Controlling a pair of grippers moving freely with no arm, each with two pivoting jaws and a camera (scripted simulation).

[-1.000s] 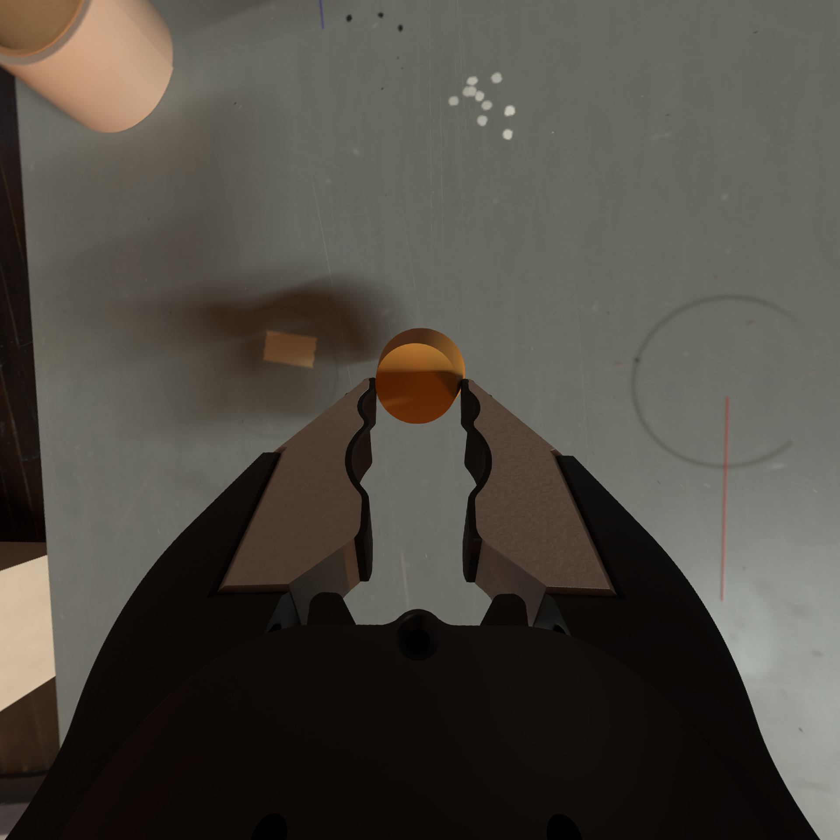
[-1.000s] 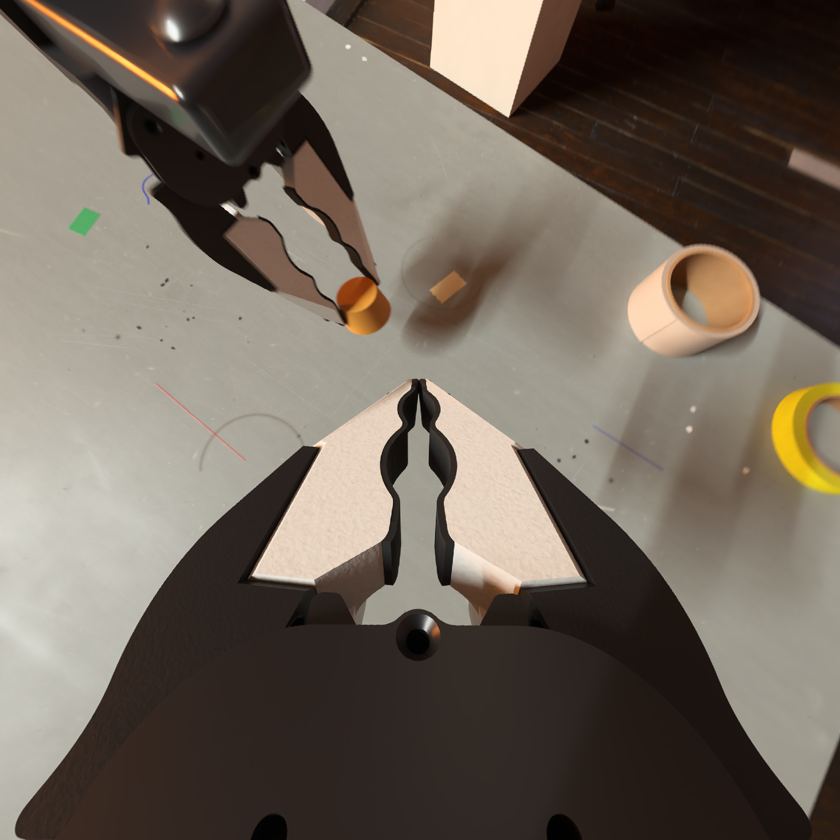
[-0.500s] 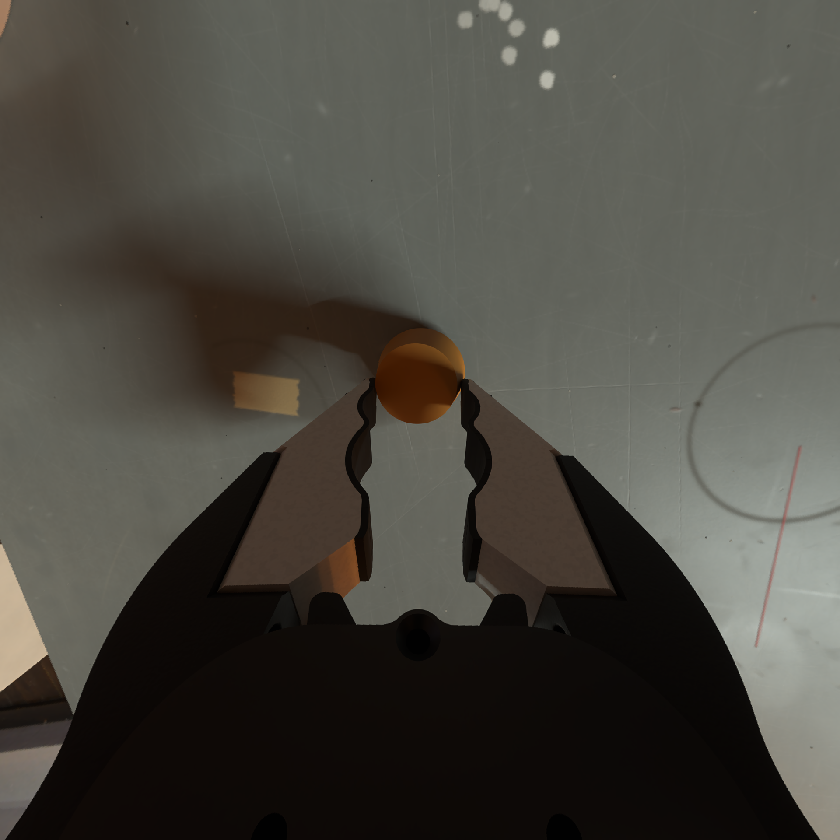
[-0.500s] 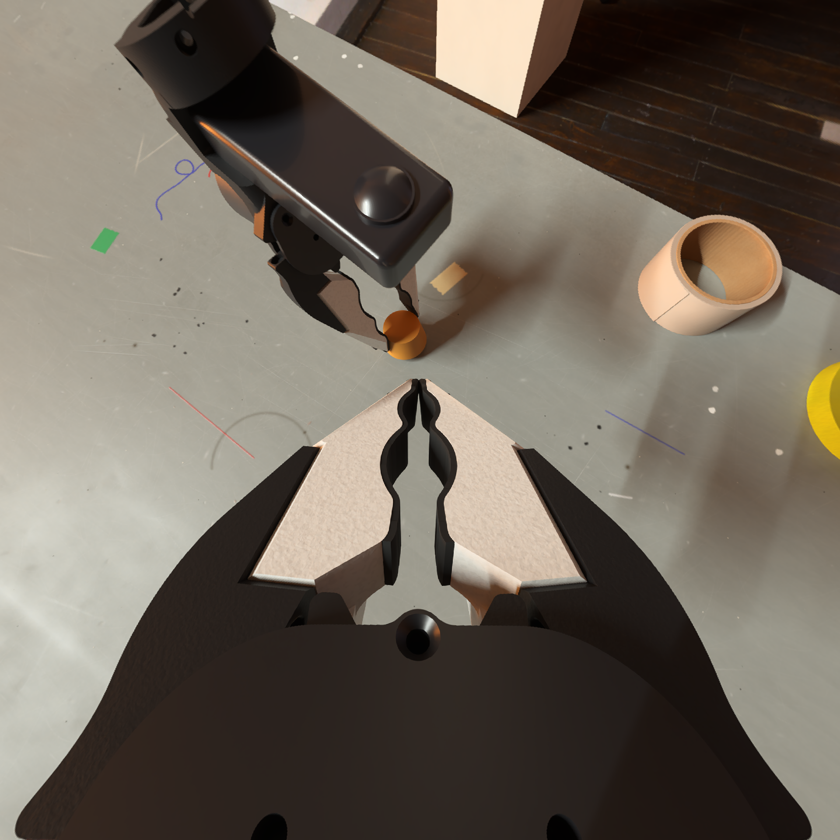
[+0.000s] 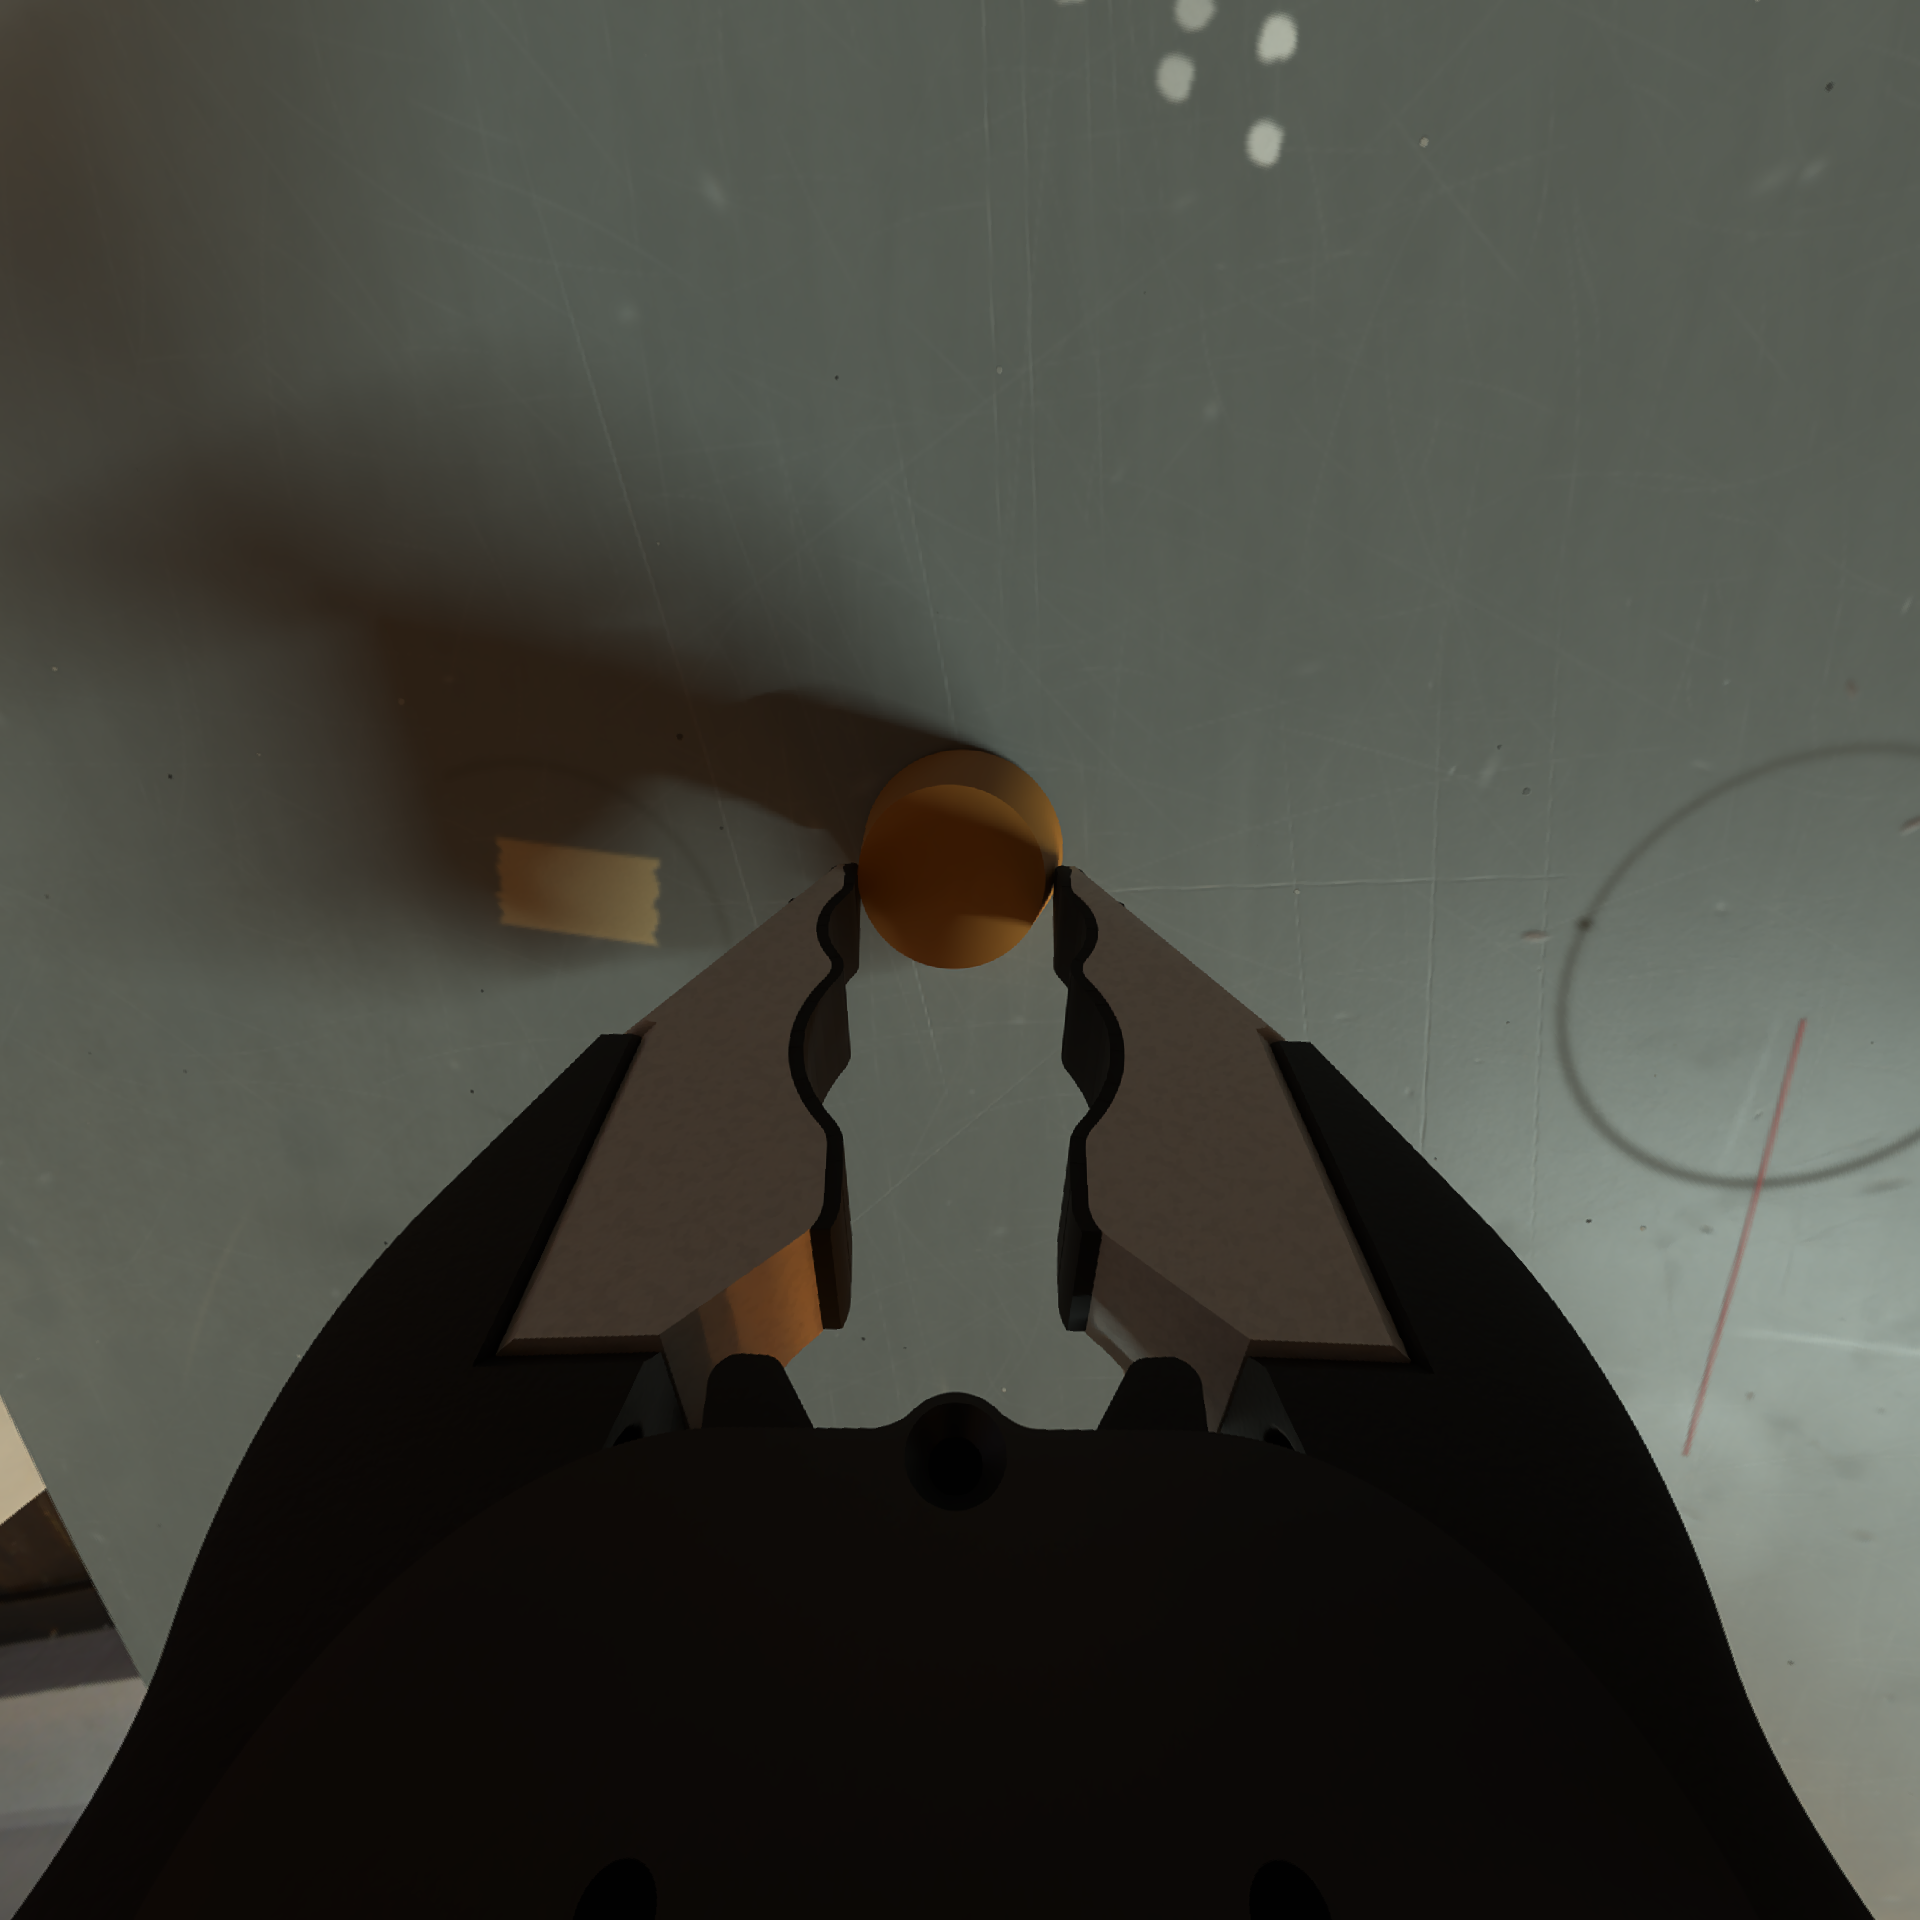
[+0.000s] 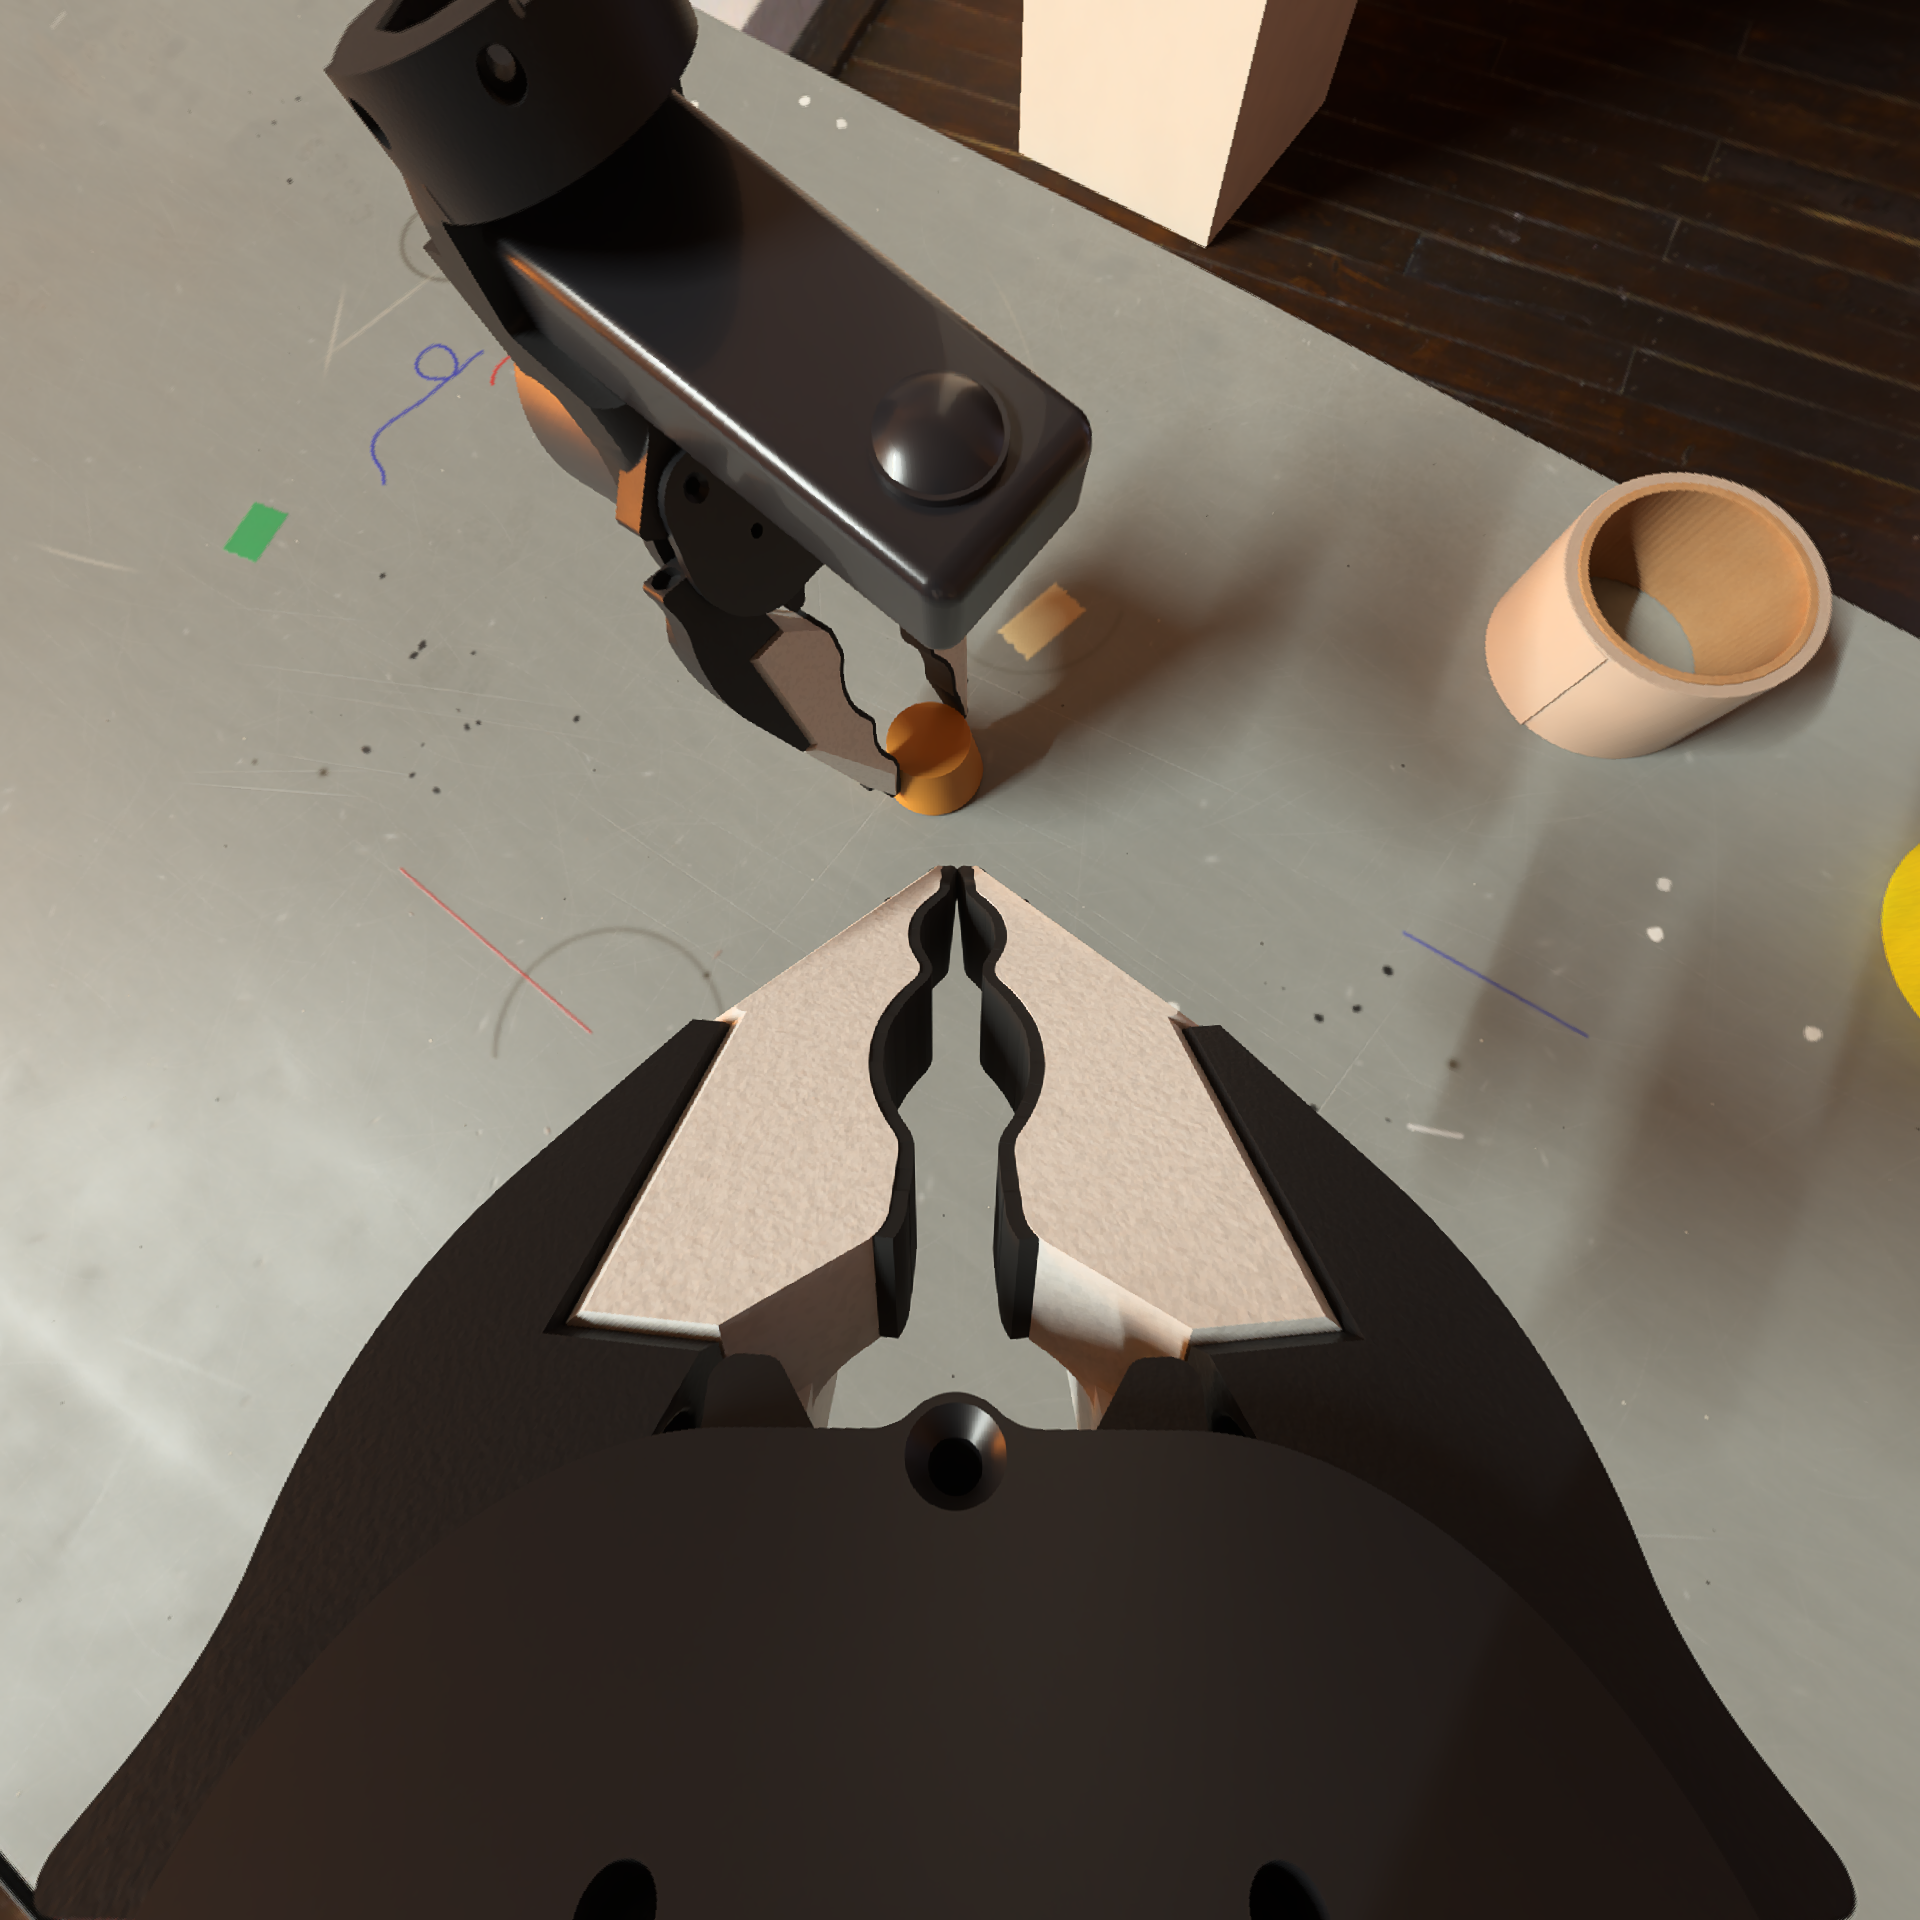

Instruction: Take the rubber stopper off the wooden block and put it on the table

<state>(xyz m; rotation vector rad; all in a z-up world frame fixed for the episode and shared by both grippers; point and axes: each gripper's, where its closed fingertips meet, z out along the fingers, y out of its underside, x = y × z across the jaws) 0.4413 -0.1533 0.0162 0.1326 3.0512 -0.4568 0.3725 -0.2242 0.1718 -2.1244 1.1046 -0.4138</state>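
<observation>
Rubber stopper point(image 6: 935, 767): matt orange, smooth. Table point(image 6: 1195, 831): grey, scuffed, scratched, slight sheen. Left gripper point(image 6: 928, 722) housing: glossy black plastic. Right gripper point(image 6: 956, 883) pads: pale, grainy, matt. Far-right tape roll point(image 6: 1652, 623): cardboard core, matt. Floor point(image 6: 1662, 156): dark wood planks.

The left gripper point(image 5: 956, 883) points down at the grey bench point(image 5: 1247, 520), its jaws closed on the orange stopper point(image 5: 956, 862) — 1 tip on each side of it. To the stopper's left lies a small tan tape scrap point(image 5: 578, 891), partly in shadow. At right, a pencilled circle point(image 5: 1621, 1091) and a thin red line point(image 5: 1745, 1236) — pale paint spots point(image 5: 1263, 141) at top.
</observation>
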